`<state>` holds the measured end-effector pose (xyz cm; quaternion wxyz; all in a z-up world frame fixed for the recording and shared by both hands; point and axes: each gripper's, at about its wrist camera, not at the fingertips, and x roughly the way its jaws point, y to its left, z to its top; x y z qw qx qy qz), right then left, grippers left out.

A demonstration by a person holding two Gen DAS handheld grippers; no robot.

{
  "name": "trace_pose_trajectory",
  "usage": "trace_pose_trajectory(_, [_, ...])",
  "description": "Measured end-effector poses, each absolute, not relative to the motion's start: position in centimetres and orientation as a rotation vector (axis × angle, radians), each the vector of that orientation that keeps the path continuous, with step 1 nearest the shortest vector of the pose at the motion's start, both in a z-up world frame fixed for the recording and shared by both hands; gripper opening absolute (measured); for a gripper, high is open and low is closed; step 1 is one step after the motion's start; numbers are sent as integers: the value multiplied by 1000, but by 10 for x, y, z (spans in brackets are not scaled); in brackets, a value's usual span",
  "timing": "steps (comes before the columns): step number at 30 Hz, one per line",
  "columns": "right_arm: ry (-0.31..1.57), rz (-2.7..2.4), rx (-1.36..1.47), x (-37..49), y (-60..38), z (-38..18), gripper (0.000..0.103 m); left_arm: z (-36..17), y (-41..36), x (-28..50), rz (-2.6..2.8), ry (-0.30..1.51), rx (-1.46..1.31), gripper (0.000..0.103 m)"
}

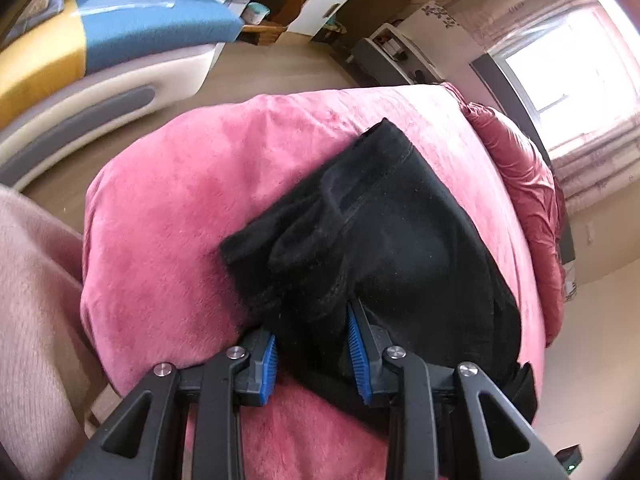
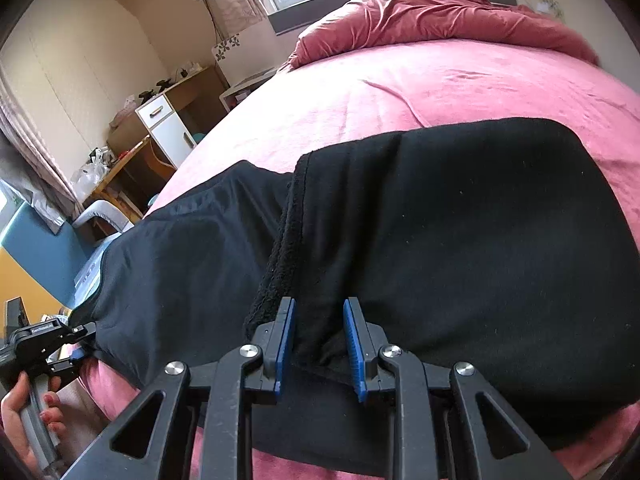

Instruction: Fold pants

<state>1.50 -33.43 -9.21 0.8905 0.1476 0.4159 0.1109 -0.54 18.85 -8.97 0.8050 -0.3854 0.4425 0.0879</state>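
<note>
Both tongs, left point(image 1: 312, 354) and right point(image 2: 319, 346), parted around seemingly ungripped black pants point(image 2: 460, 248) on pink bed point(image 2: 460, 84).

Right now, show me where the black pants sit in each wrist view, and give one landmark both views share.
Left wrist view: the black pants run from the gripper up to right of centre, on the pink blanket.
Right wrist view: the black pants fill the middle, left to right.
Shared landmark: the crumpled red quilt near the window.
</note>
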Motion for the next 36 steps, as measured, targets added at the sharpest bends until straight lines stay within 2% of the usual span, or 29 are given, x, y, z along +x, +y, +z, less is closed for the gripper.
trace_pose_trajectory(3, [863, 230, 301, 15, -334, -92, 25, -87, 189, -2, 185, 922, -812, 30])
trace_pose_trajectory(5, [863, 230, 305, 15, -335, -92, 25, -84, 191, -3, 177, 907, -804, 19])
trace_pose_trajectory(8, [819, 251, 349, 11, -339, -82, 26, -72, 191, -2, 153, 854, -785, 14])
trace_pose_trajectory(12, [905, 246, 331, 20, -329, -99, 27, -46, 182, -4, 108, 772, -743, 13])
trace_pose_trajectory(15, [900, 251, 305, 21, -326, -101, 27, -19, 171, -3, 40, 694, -714, 13])
trace_pose_trajectory(22, [872, 271, 503, 17, -356, -94, 28, 48, 123, 3, -137, 554, -564, 13])
trace_pose_trajectory(29, [845, 226, 569, 8, -377, -87, 28, 71, 84, 10, -228, 534, -497, 13])
trace_pose_trajectory(32, [864, 152, 504, 7, -374, -81, 28, 75, 68, 12, -255, 543, -460, 13])
trace_pose_trajectory(34, [866, 111, 460, 4, -375, -77, 35, 77, 58, 14, -278, 546, -453, 13])
trace_pose_trajectory(36, [858, 96, 438, 4, -378, -72, 35, 78, 49, 13, -292, 552, -440, 13])
